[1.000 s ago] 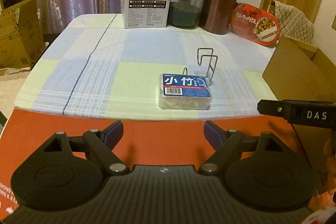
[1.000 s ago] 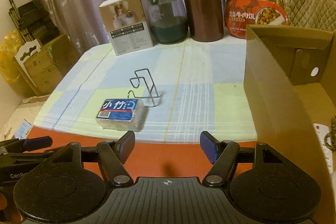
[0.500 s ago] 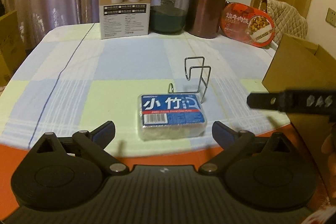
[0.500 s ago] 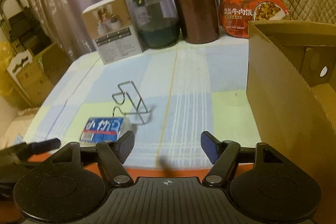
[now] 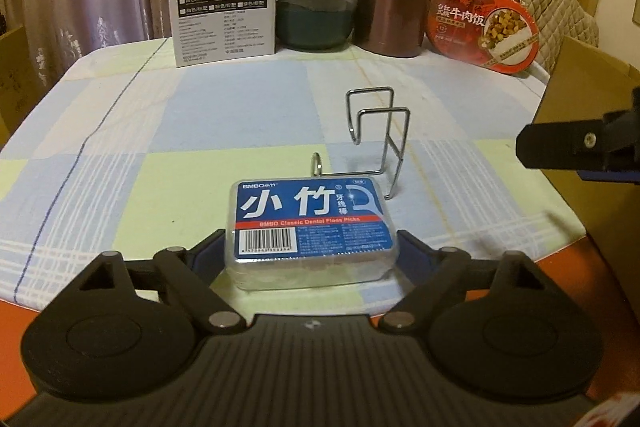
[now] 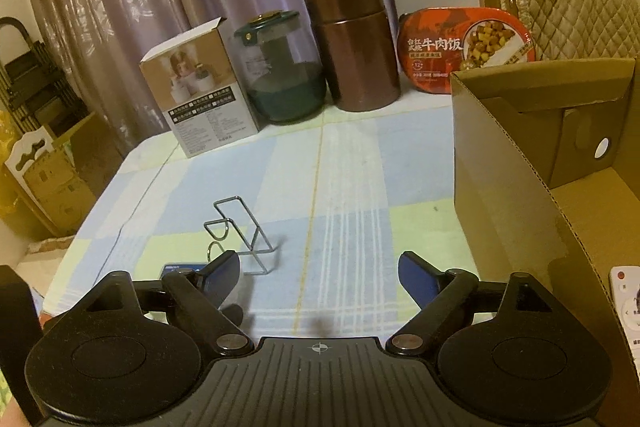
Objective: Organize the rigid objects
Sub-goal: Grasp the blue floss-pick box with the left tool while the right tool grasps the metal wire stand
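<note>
Since the earlier frame, the left gripper (image 5: 312,251) has advanced until its closing jaws flank the floss box (image 5: 310,223), pads beside its ends but not visibly pressing, probably to lift it toward the cardboard box (image 6: 520,163). That floss box lies flat on the desk (image 5: 200,131), touching the wire rack (image 5: 378,139); its label reads "BMBO Classic Dental Floss Picks". Opening over bare cloth, the right gripper (image 6: 320,277) holds nothing.
</note>
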Demonstrator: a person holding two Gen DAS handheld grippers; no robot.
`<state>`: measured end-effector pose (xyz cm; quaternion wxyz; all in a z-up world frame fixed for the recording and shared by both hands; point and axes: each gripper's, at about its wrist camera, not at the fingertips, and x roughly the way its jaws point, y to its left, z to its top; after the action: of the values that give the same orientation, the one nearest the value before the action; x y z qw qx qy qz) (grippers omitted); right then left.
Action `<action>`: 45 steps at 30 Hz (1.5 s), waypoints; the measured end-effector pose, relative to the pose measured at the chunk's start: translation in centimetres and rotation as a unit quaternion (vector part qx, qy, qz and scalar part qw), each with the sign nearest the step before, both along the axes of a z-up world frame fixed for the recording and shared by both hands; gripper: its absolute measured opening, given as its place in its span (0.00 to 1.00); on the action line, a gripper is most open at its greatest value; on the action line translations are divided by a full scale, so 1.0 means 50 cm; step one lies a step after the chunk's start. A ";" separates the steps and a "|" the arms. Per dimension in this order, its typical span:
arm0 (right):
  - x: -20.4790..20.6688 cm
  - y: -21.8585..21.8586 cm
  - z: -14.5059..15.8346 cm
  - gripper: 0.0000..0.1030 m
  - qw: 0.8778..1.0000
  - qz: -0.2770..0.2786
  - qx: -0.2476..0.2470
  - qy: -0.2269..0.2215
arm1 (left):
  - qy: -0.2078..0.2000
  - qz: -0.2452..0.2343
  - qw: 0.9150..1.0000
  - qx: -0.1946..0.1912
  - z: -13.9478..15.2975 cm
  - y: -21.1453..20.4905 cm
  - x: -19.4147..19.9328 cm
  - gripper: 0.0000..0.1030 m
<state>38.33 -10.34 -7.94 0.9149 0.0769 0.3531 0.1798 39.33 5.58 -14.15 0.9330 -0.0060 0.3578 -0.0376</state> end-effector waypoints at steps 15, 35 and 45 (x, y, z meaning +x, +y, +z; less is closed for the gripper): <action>-0.002 0.085 -0.063 0.81 0.999 0.031 -0.009 -0.012 | -0.019 0.032 0.999 0.034 0.035 0.177 -0.047 0.82; 0.065 0.214 -0.135 0.81 0.997 0.037 -0.050 -0.049 | -0.036 0.027 0.999 0.019 0.004 0.196 -0.043 0.82; 0.068 0.226 -0.138 0.48 0.992 0.060 -0.092 -0.060 | -0.042 0.026 0.999 0.022 0.002 0.194 -0.034 0.82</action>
<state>41.72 0.96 -14.85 0.9252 -0.0397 0.3165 0.2056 37.62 15.26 -14.07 0.9479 0.0067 0.3185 -0.0054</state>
